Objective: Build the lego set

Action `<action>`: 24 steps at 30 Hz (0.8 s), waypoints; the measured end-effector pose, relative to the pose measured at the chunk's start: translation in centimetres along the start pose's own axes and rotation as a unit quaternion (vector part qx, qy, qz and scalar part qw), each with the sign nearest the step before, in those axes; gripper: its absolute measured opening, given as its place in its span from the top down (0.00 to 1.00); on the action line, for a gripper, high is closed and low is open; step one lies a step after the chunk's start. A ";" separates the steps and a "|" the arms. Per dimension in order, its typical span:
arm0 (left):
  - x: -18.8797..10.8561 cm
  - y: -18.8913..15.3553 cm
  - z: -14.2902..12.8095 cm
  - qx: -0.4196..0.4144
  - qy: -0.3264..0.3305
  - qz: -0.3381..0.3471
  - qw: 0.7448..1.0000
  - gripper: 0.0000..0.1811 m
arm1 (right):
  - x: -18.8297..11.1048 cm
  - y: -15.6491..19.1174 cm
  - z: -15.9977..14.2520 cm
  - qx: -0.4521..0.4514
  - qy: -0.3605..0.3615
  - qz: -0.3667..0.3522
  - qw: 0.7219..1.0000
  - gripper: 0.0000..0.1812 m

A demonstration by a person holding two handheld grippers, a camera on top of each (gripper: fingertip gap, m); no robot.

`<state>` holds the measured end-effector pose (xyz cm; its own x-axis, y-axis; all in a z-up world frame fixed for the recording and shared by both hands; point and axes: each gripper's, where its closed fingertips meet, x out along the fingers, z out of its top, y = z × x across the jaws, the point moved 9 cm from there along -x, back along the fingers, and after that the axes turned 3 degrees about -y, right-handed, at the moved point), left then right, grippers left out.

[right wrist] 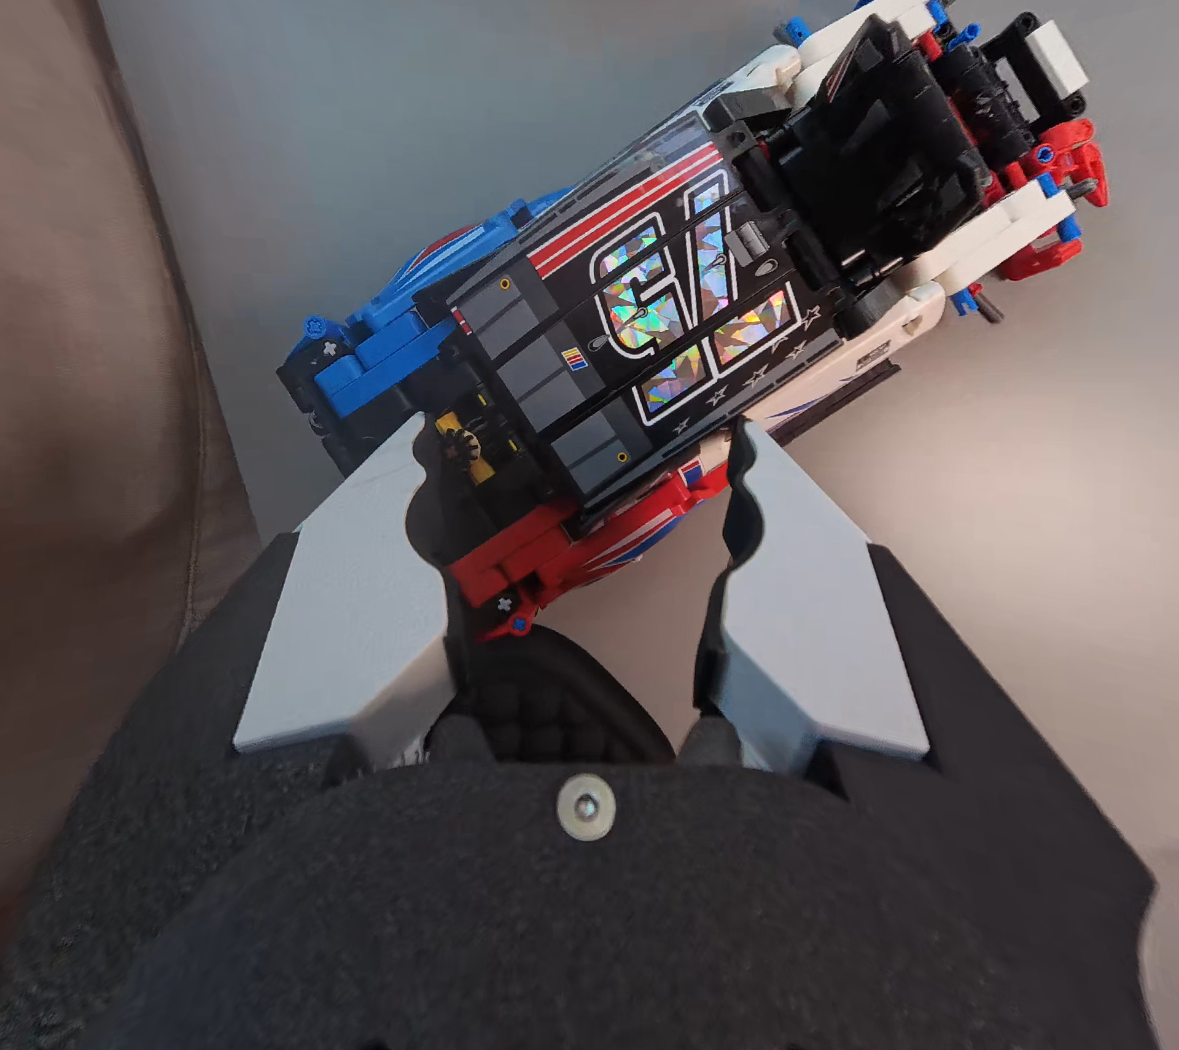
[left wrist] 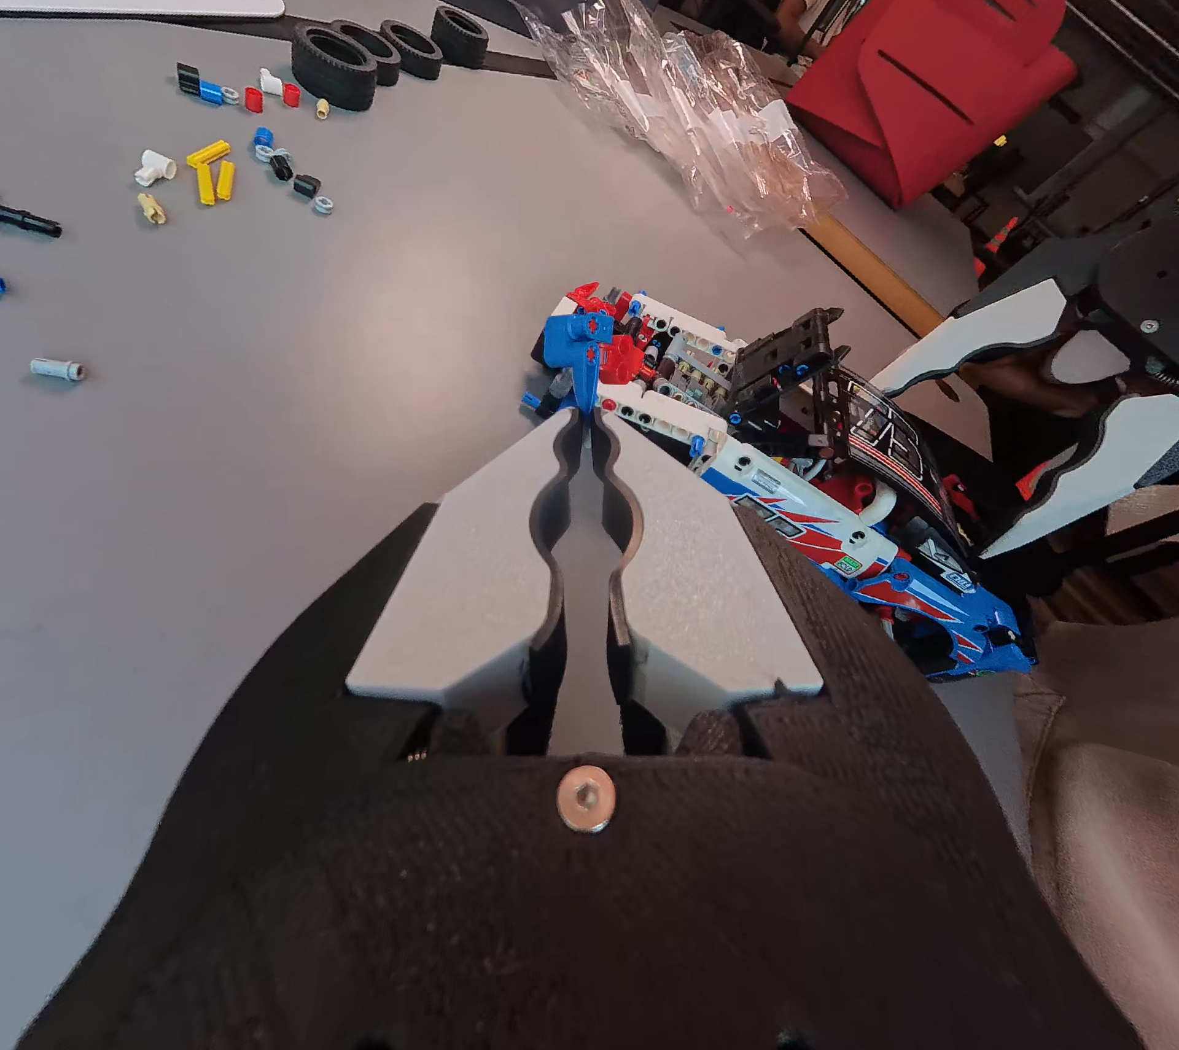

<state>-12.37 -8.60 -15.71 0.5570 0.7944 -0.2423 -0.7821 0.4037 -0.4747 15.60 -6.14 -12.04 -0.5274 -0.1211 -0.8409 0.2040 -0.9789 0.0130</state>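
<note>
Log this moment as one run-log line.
left hand-held gripper: shut on blue piece | right hand-held gripper: open around Lego car | tyres: unmounted

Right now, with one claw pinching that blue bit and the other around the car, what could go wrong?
1. The left gripper holds the blue piece only by its thin lower end, so pushing it onto the car could twist it or let it slip.
2. The right gripper straddles one end of the car, which looks tilted; a hard push might swing it.
3. The car lies near the table edge.
</note>
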 end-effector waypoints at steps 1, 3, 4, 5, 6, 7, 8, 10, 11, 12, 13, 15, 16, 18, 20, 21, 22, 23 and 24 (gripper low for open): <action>0.1 0.0 -0.1 -0.003 0.007 -0.003 1.000 1.00 | 0.0 0.2 -0.2 -0.006 -0.012 0.007 1.000 0.51; 0.3 0.0 -0.3 -0.008 0.022 -0.006 1.000 1.00 | -0.1 0.6 -0.6 -0.024 -0.028 0.021 0.999 0.51; 0.3 0.0 -0.4 -0.007 0.030 -0.002 1.000 1.00 | -0.2 0.8 -0.8 -0.033 -0.033 0.029 0.998 0.51; 0.3 0.1 -0.4 -0.004 0.037 0.003 0.999 1.00 | -0.4 0.9 -1.0 -0.044 -0.037 0.037 0.998 0.51; 0.2 0.2 -0.4 0.002 0.045 0.010 0.999 1.00 | -0.5 1.1 -1.3 -0.056 -0.039 0.046 0.997 0.51; 0.1 0.2 -0.4 0.010 0.054 0.013 0.998 1.00 | -0.7 1.3 -1.5 -0.067 -0.043 0.057 0.995 0.51; 0.0 0.3 -0.4 0.014 0.063 0.013 0.998 1.00 | -0.8 1.4 -1.7 -0.071 -0.045 0.069 0.994 0.52; 0.0 0.3 -0.6 0.014 0.079 0.001 0.997 1.00 | -1.5 1.4 -1.8 -0.062 -0.052 0.124 0.989 0.50; 0.1 0.4 -0.7 0.009 0.090 -0.009 0.996 1.00 | -2.1 0.9 -1.5 -0.052 -0.073 0.142 0.986 0.50; 0.2 0.4 -0.8 0.003 0.095 -0.017 0.995 1.00 | -2.9 0.1 -1.0 -0.039 -0.101 0.155 0.982 0.51; 0.2 0.5 -0.9 -0.003 0.097 -0.023 0.995 1.00 | -3.6 -1.0 -0.5 -0.024 -0.132 0.161 0.978 0.54; 0.3 0.5 -1.0 -0.011 0.102 -0.031 0.994 1.00 | -4.4 -3.9 0.8 -0.001 -0.197 0.144 0.970 0.59; 0.3 0.6 -1.0 -0.015 0.102 -0.034 0.994 1.00 | -4.4 -5.4 1.5 0.001 -0.223 0.122 0.967 0.62; 0.3 0.7 -1.0 -0.030 0.100 -0.045 0.994 1.00 | -3.5 -8.1 3.0 -0.022 -0.253 0.075 0.964 0.67; 0.3 0.9 -1.1 -0.037 0.098 -0.046 0.993 1.00 | -1.7 -10.1 4.7 -0.071 -0.267 0.042 0.960 0.74; 0.3 0.9 -1.1 -0.038 0.098 -0.046 0.993 1.00 | -0.7 -10.7 5.6 -0.101 -0.271 0.036 0.957 0.77; 0.3 1.0 -1.1 -0.040 0.096 -0.047 0.994 1.00 | 0.3 -11.2 6.6 -0.128 -0.273 0.037 0.953 0.79; 0.2 1.0 -1.1 -0.040 0.093 -0.046 0.994 1.00 | 1.3 -11.7 7.7 -0.149 -0.276 0.040 0.949 0.83; 0.2 1.1 -1.1 -0.039 0.092 -0.044 0.994 1.00 | 2.4 -12.1 8.7 -0.166 -0.275 0.045 0.946 0.86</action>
<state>-12.82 -8.50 -17.20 0.6695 0.6583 -0.3441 -0.7081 0.4257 -0.5634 4.73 3.94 -9.50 -0.8259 -0.3583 -0.4354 0.4686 -0.8656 -0.1766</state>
